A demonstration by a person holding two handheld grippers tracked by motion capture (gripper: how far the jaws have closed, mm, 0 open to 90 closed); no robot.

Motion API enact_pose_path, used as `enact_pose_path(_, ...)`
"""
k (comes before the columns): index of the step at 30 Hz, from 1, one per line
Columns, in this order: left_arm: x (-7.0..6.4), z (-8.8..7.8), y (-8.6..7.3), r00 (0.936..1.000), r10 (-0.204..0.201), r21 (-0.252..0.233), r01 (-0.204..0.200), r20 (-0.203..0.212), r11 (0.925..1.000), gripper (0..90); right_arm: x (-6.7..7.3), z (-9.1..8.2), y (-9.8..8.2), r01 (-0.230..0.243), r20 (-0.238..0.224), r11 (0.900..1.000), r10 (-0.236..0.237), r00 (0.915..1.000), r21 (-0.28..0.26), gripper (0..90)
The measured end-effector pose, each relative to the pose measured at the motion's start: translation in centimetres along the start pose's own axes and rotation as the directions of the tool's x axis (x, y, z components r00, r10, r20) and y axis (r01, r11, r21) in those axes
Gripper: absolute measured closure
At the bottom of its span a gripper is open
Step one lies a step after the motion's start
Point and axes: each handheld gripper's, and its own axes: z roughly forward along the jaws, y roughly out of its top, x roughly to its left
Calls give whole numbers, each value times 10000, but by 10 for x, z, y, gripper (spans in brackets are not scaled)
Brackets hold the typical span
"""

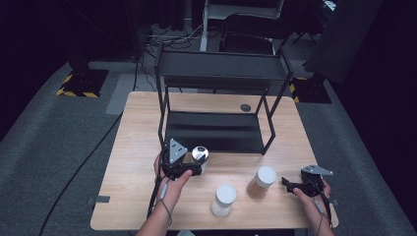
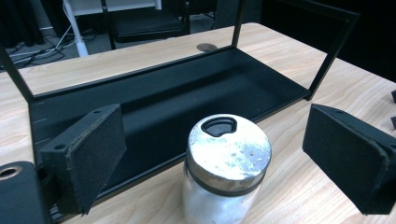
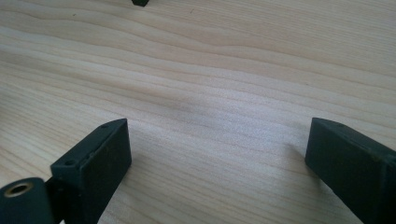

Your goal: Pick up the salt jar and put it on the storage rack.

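The metal-lidded jar [image 2: 226,170] stands upright between the spread jaws of the left gripper [image 2: 215,163], and in the left gripper view there is clear air between each pad and the glass, so the jaws are released around it rather than gripping. It holds something pale, probably a white powder, though the glass is blurred low in that view. The jar sits on the tabletop [image 1: 133,147] just in front of the black rack [image 1: 216,130], by the front left corner of the rack's lower shelf. In the high view the left gripper [image 1: 194,164] lies level, held by the left hand [image 1: 172,179].

The right gripper [image 3: 217,154] also has its jaws released, with bare wood between them. In the high view the right gripper [image 1: 290,184] rests low near the tabletop's right edge, held by the right hand [image 1: 312,194] and pointing towards the middle.

Between the two grippers stand two more jars: a white-capped jar with brown contents [image 1: 260,182] just beside the right gripper's tips, and a white-capped jar with pale contents [image 1: 223,200] nearer the front edge.
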Motion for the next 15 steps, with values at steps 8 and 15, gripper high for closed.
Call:
enact_pose_path(8,-2,21,-3,10000,-17,463,18,-22,9989,67,0,-1,-1,-5,21,10000,5,10000,-14,73)
enact_pose_path(15,-1,33,0,10000,6,1038,-5,-10,9946,69,1,-2,-2,-53,61,10000,53,10000,-14,75)
